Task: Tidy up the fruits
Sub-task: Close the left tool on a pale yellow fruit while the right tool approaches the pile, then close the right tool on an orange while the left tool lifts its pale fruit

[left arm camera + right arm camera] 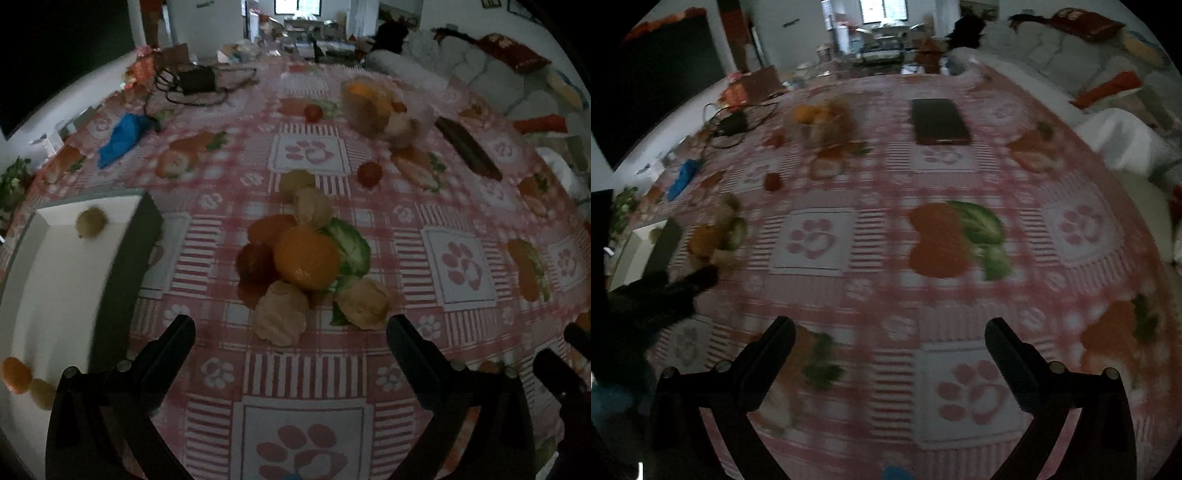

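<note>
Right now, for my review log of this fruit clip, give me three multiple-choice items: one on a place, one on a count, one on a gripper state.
1. Where is the white tray relative to the fruit pile in the left wrist view?
A. Left of it
B. Right of it
C. Behind it, by the cables

2. How many fruits lie in the white tray?
A. None
B. Three
C. Six

3. What state is the left gripper in?
A. Shut on the orange
B. Shut, holding nothing
C. Open, holding nothing

Answers: 1 A, the tray fills the left edge of the view. 2 B, one greenish fruit far, an orange one and a pale one near. 3 C, its fingers stand wide apart, short of the pile.
</note>
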`<state>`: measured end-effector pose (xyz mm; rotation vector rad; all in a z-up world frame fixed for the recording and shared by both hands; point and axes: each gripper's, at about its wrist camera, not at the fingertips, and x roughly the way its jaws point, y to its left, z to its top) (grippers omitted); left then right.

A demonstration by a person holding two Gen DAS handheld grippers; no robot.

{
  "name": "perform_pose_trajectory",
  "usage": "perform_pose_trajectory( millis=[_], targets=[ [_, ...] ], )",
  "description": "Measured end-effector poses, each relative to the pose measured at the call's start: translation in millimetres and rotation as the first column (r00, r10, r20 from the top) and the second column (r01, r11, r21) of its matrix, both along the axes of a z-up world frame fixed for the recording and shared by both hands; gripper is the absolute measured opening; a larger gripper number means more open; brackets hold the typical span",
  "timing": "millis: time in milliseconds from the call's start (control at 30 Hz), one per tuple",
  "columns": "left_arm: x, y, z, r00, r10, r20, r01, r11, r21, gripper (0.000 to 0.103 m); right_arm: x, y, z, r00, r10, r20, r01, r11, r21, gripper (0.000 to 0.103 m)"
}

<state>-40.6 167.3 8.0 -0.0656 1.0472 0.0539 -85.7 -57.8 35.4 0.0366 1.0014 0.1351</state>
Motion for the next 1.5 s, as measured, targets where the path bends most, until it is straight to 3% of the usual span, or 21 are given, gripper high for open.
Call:
perform_pose_trajectory(
  millis=[300, 433, 533, 633, 700, 733, 767, 800, 867, 1000, 1333, 1500],
  targets=[
    [3.4, -2.4, -8.3, 0.999, -0.027, 0.029, 0.026, 0.999, 0.020, 0.103, 6.4, 4.7, -18.7, 0.998, 0.004, -0.062, -0.007, 0.999, -0.048, 0.103],
    [3.9, 0.8, -6.5, 0.999, -0.036, 0.018, 0.036, 0.999, 0.007, 0.102, 4.8, -12.3, -28.4, 0.995, -0.042, -0.095, 0.041, 0.999, -0.004, 0.103],
    [-1.1, 3.9, -4.7, 0.999, -0.036, 0.035, 0.036, 0.999, 0.004, 0.095, 1.6, -19.1, -28.7, 0.995, -0.067, -0.076, 0.067, 0.998, -0.001, 0.103],
    [-4.6, 7.6, -1.4, 0.998, -0.044, 0.049, 0.044, 0.999, 0.004, 0.079, -5.0, -15.9, -32.4, 0.997, -0.063, -0.039, 0.061, 0.997, -0.055, 0.103],
    [-5.2, 8.5, 0.9, 0.997, -0.053, 0.055, 0.052, 0.999, 0.010, 0.057, -9.9, -7.9, -34.6, 0.999, -0.031, -0.007, 0.030, 0.993, -0.117, 0.103],
    [-5.1, 9.5, 1.9, 0.997, -0.057, 0.057, 0.056, 0.998, 0.006, 0.052, -12.2, -9.6, -35.2, 0.999, -0.032, 0.001, 0.032, 0.994, -0.101, 0.103],
    [-5.1, 10.8, 3.1, 0.996, -0.061, 0.059, 0.062, 0.998, -0.003, 0.037, -12.7, -9.6, -35.5, 1.000, -0.029, 0.003, 0.029, 0.994, -0.102, 0.103],
    [-5.4, 12.4, 4.1, 0.996, -0.068, 0.059, 0.069, 0.997, -0.019, 0.031, -12.2, -9.3, -35.3, 1.000, -0.023, -0.007, 0.022, 0.994, -0.105, 0.103],
    [-6.7, 15.4, 4.9, 0.996, -0.073, 0.057, 0.075, 0.996, -0.050, 0.030, -9.2, -9.4, -32.8, 0.998, -0.026, -0.050, 0.022, 0.996, -0.089, 0.103],
    [-16.9, 16.0, 5.7, 0.994, -0.092, 0.060, 0.096, 0.994, -0.052, 0.030, -4.4, -2.5, -18.5, 0.997, 0.007, -0.078, 0.000, 0.997, 0.083, 0.103],
    [-69.4, 31.1, 20.5, 0.991, -0.095, 0.098, 0.107, 0.986, -0.129, 0.030, 36.7, 84.6, 8.4, 0.987, 0.159, -0.022, -0.156, 0.982, 0.102, 0.103],
    [-90.8, 43.9, 26.2, 0.991, -0.076, 0.112, 0.094, 0.981, -0.172, 0.030, 58.8, 138.4, 8.0, 0.970, 0.242, 0.000, -0.242, 0.970, 0.033, 0.102]
  ],
)
